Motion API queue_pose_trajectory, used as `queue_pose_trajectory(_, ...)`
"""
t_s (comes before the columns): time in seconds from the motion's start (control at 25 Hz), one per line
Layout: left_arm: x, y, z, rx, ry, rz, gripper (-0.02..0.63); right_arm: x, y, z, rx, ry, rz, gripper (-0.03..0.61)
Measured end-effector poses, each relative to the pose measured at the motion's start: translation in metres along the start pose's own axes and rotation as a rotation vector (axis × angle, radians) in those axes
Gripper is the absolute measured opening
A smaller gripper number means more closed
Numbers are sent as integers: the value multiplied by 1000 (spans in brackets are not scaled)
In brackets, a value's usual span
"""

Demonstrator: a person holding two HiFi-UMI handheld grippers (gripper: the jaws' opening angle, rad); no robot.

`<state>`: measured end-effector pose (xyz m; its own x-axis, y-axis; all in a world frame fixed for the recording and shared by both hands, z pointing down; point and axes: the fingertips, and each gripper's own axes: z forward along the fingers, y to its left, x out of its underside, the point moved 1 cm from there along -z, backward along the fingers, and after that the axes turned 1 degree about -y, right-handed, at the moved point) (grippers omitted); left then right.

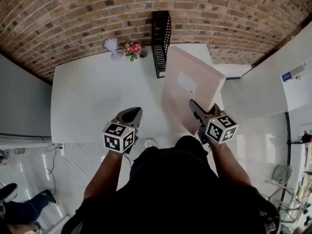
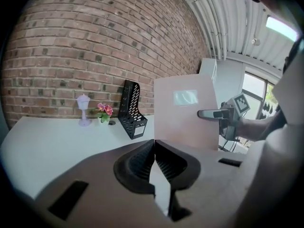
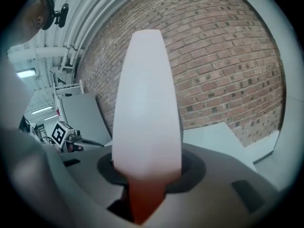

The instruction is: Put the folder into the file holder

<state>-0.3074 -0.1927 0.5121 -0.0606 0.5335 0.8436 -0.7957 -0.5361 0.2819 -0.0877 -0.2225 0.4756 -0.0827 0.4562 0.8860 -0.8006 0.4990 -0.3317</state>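
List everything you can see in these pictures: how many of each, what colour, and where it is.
folder: one, pale pink with a light label, lifted over the right side of the table
file holder: one, black mesh, at the back of the table against the wall
potted flowers: one, pink blooms, just left of the file holder
small lamp: one, lilac, left of the potted flowers
table: one, white, in front of the person
brick wall: one, red-brown, behind the table
left gripper: one, grey, over the table's near edge, jaws together with nothing between them
right gripper: one, grey, closed on the folder's near edge
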Motion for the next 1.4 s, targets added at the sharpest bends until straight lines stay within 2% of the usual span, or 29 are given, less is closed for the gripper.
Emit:
queue_pose_trajectory(0.32, -2, 8, -3, 17, -15, 10, 5, -32, 6, 12, 32, -68, -48, 166)
queue_pose_trajectory(0.48, -7, 14, -7, -28, -59, -7, 5, -68, -3, 22, 36, -108, -87, 166)
queue_pose_trajectory(0.68, 1, 25, -14, -103, -62, -12, 5, -123, -17, 45, 60, -179, -150, 166)
queue_pose_trajectory(0.8, 1, 26, -16, -120, -76, -39, 5, -152, -28, 65, 83, -214, -158, 166)
queue_pose_trajectory(1.04, -2, 26, -11, -132, -68, -42, 5, -204, -45, 111, 122, -292, -164, 167)
queue_pose_trajectory(1.2, -9, 25, -8, -134, -67, -35, 5, -223, -53, 139, 194, -340, -155, 169)
queue_pose_trajectory(1.4, -15, 29, -6, -139, -62, -30, 5, -230, -50, 170, 226, -366, -135, 170)
